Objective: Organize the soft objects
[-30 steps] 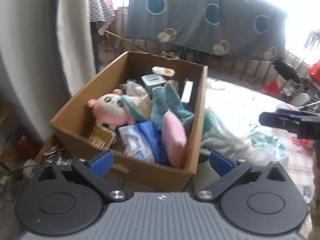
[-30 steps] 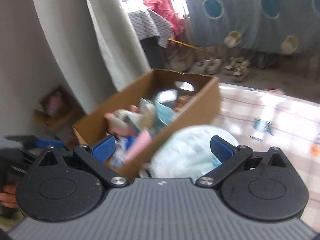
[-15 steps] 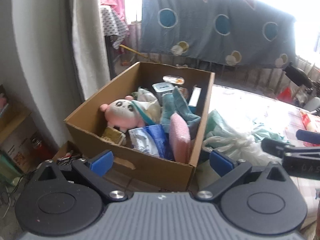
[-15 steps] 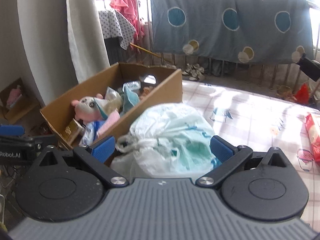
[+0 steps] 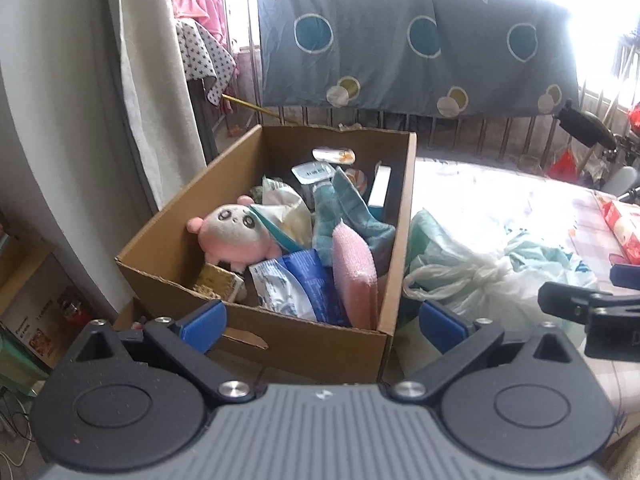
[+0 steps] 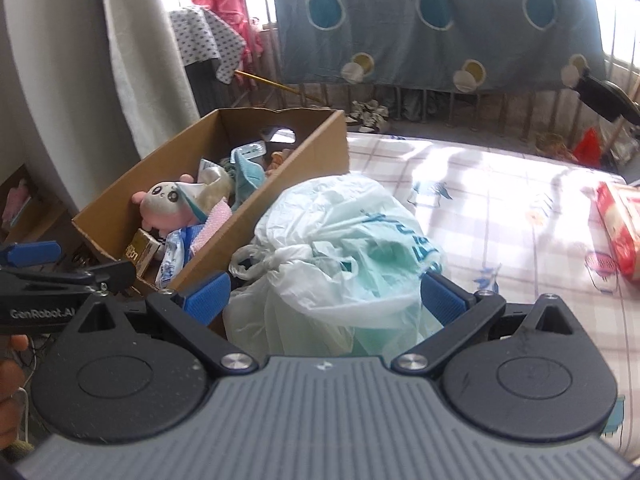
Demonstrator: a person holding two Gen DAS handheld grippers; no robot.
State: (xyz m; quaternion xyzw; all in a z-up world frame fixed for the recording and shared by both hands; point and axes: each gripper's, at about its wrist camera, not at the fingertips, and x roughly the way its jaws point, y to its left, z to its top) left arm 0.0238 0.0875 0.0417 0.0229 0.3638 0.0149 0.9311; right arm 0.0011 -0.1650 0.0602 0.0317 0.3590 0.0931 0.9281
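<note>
A blue quilt (image 6: 436, 24) with round patches hangs on the railing; pink clothes (image 6: 224, 4) hang left of it.

a bed covered with a pale checked sheet (image 6: 500, 208) printed with small cartoon figures carries the things. an open cardboard box (image 5: 394, 248) sits at its left edge, packed with soft items. just beside the box's right wall, touching it, lies a knotted white and mint plastic bag (image 6: 352, 240), stuffed full. well apart from the bag, near the bed's far right edge, lies a red packet (image 6: 618, 224). sunlight falls across the sheet between them.
</note>
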